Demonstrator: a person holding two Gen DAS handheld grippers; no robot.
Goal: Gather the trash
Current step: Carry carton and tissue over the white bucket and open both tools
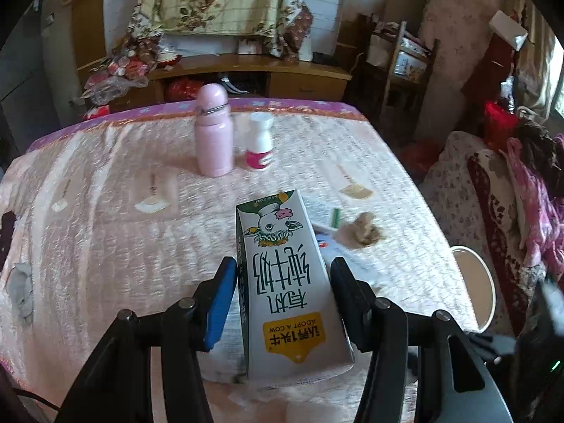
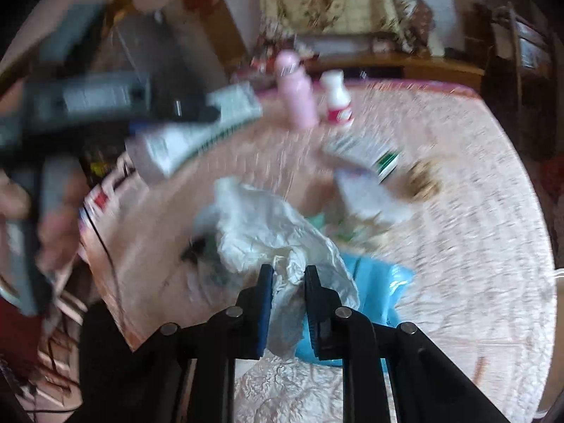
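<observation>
Left gripper (image 1: 280, 296), lower centre of its view, was clamped on a milk carton (image 1: 282, 282); a brown wad (image 1: 365, 234) was left at right. Right gripper (image 2: 289, 282) was pinched shut on white crumpled paper (image 2: 268, 232) at frame centre; a second carton (image 2: 366, 155) remained uncollected upper right.

Left gripper (image 1: 282, 275) fingers clamp milk carton (image 1: 282, 282) above surface (image 1: 105, 229); pink bottle (image 1: 213, 134), white bottle (image 1: 259, 144) beyond.
</observation>
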